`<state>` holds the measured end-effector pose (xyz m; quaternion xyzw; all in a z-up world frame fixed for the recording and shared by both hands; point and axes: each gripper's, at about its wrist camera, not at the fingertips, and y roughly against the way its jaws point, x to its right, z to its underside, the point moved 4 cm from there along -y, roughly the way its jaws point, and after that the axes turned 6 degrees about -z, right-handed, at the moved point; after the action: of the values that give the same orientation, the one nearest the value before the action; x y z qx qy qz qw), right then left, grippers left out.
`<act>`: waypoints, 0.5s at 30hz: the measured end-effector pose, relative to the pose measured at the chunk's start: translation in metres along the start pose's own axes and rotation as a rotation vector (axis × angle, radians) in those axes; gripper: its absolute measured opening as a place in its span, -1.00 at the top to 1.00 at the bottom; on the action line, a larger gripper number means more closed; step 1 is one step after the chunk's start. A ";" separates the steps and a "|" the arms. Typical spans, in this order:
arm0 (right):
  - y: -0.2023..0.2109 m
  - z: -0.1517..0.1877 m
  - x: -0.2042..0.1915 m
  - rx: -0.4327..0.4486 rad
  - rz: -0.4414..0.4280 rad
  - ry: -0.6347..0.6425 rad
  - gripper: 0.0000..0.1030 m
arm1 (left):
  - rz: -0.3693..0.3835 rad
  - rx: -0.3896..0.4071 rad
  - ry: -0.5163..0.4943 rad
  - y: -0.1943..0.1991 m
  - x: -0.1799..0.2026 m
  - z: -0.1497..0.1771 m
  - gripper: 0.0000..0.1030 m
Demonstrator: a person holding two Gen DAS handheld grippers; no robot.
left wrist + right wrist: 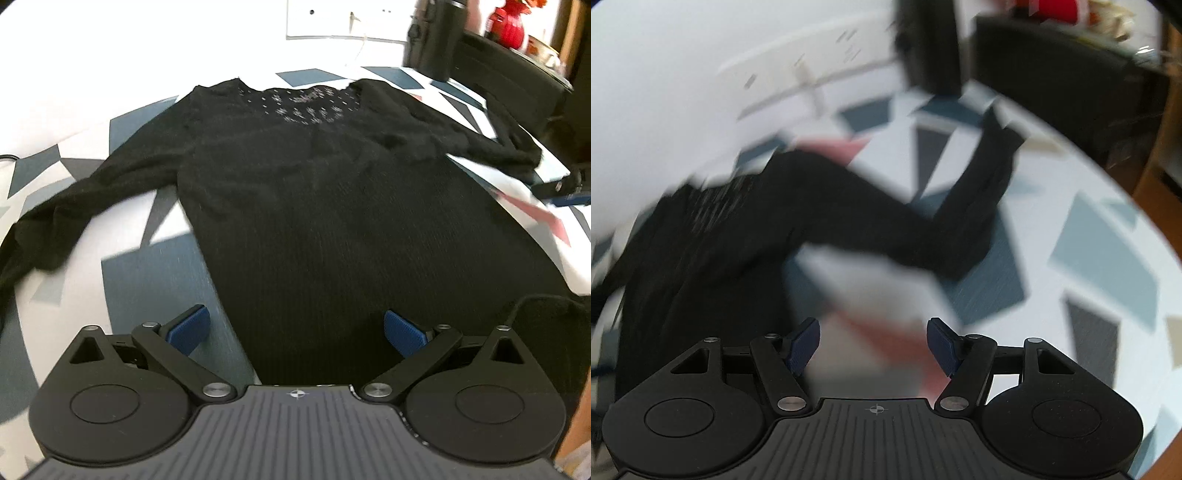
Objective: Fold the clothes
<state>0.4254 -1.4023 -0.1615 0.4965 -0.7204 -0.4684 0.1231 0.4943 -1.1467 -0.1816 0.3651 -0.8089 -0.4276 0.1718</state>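
Observation:
A black knit sweater (314,192) lies flat on the patterned cloth, neckline with pale dots at the far side, both sleeves spread outward. My left gripper (295,332) hovers over its near hem, blue pads wide apart and nothing between them. In the right wrist view, which is blurred, the sweater's right sleeve (923,218) bends upward over the cloth, and the body (701,240) lies to the left. My right gripper (873,345) stands open above bare cloth beside that sleeve, holding nothing.
The table carries a white cloth (140,273) with grey, blue and pink shapes. A black cylinder (439,37) and a red vase (509,26) stand at the far right. A dark chair back (1063,74) is behind the table edge.

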 end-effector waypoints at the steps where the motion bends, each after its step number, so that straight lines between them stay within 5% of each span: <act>1: 0.002 0.008 -0.004 -0.020 0.001 0.022 -0.19 | 0.007 0.000 -0.005 0.004 0.003 0.004 -0.99; 8: 0.012 0.048 -0.035 -0.055 -0.042 0.172 -0.11 | 0.028 -0.009 -0.051 0.026 0.026 0.034 -0.99; 10: 0.012 0.054 -0.049 -0.060 -0.062 0.272 0.12 | 0.031 -0.011 -0.053 0.033 0.031 0.041 -0.99; 12: 0.014 0.060 -0.062 -0.065 -0.088 0.368 0.71 | 0.038 -0.009 -0.049 0.040 0.035 0.051 -0.98; 15: 0.020 0.069 -0.069 -0.072 -0.121 0.432 0.81 | 0.013 -0.013 -0.066 0.049 0.044 0.064 -0.97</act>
<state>0.4016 -1.3055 -0.1621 0.6229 -0.6289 -0.3834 0.2636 0.4051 -1.1246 -0.1797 0.3444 -0.8137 -0.4434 0.1504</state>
